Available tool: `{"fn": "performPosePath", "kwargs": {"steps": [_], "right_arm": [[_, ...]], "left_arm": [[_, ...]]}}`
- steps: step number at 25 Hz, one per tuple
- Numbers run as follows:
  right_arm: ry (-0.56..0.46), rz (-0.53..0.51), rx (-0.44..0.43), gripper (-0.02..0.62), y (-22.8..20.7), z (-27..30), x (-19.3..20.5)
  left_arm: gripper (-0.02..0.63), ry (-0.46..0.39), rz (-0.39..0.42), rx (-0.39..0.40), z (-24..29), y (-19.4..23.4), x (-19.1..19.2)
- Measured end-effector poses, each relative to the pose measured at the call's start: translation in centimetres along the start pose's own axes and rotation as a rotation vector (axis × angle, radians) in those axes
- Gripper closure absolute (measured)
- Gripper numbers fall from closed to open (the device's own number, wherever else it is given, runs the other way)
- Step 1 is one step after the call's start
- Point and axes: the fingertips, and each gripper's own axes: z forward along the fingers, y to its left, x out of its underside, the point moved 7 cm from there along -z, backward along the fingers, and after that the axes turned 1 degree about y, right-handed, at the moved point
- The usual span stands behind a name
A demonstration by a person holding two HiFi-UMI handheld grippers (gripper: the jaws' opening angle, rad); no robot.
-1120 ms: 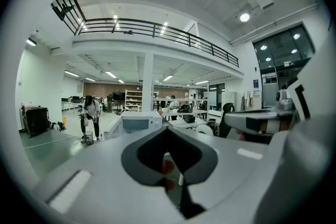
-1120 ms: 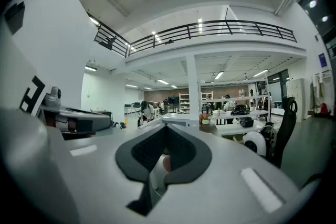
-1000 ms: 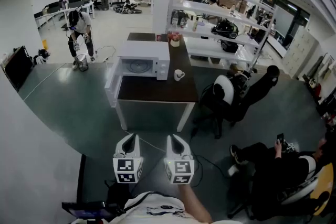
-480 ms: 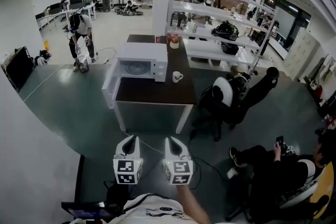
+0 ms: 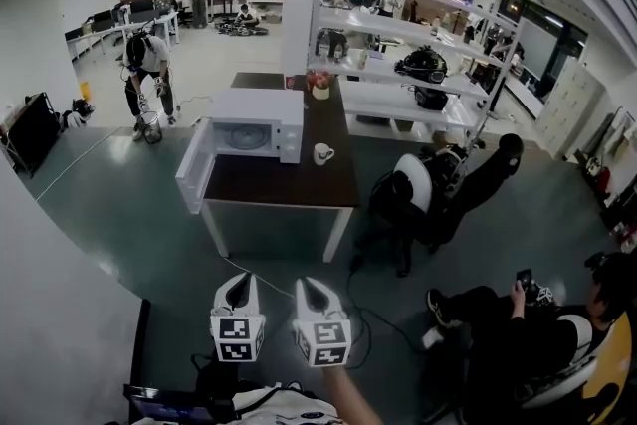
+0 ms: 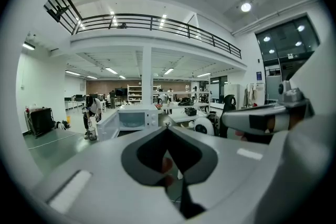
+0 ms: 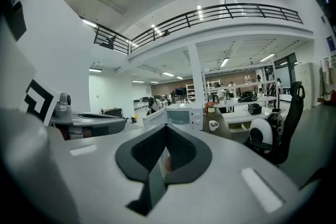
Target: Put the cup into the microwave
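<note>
**Both grippers closed and empty, well short of the cup**

The small white ceramic cup (image 5: pixel 321 153) stands on the dark brown tabletop (image 5: pixel 289 182), just beside the right front corner of the boxy white microwave (image 5: pixel 249 122) but not touching it. The microwave's white door (image 5: pixel 194 176) hangs swung wide to the left, past the table's edge.

The left gripper (image 5: pixel 239 284) and the right gripper (image 5: pixel 307 286) are held low and side by side, well apart from the table. Each has its jaws pressed together with nothing between them.

What could go wrong, as I judge it:
- A gripper that arrives with its jaws together would push the cup along the table or tip it instead of taking it, so the jaws need to spread first.
- The cup is close to the microwave's face, so a wide swing from the left could knock the oven's corner.
- The open door juts into the approach on the left, and an arm or body could bump it.

The cup is upright, so its long axis is vertical and its mouth faces up. Its handle points right, away from the microwave.
</note>
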Motion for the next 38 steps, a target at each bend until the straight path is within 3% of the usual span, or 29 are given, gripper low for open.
{"fn": "performPosePath", "kwargs": {"steps": [11,19,24,34,38], "right_arm": [[0.056,0.040,0.025,0.594,-1.4,2.9,1.1],[-0.002,0.014,0.077,0.594,-2.5,7.7,-2.3],[0.026,0.009,0.101,0.594,-2.2,10.6,-2.5],[0.093,-0.004,0.092,0.594,-1.7,14.5,-2.1],[0.125,-0.053,0.086,0.594,-2.4,16.3,-2.0]], "left_arm": [[0.606,0.052,-0.004,0.031,3.1,0.9,0.8],[0.606,-0.014,0.021,0.107,9.2,2.6,-2.8],[0.606,0.034,-0.030,0.125,11.3,5.3,-2.1],[0.606,0.111,-0.037,0.163,14.1,7.3,-0.7],[0.606,0.151,-0.061,0.154,15.7,8.1,-0.2]]}}
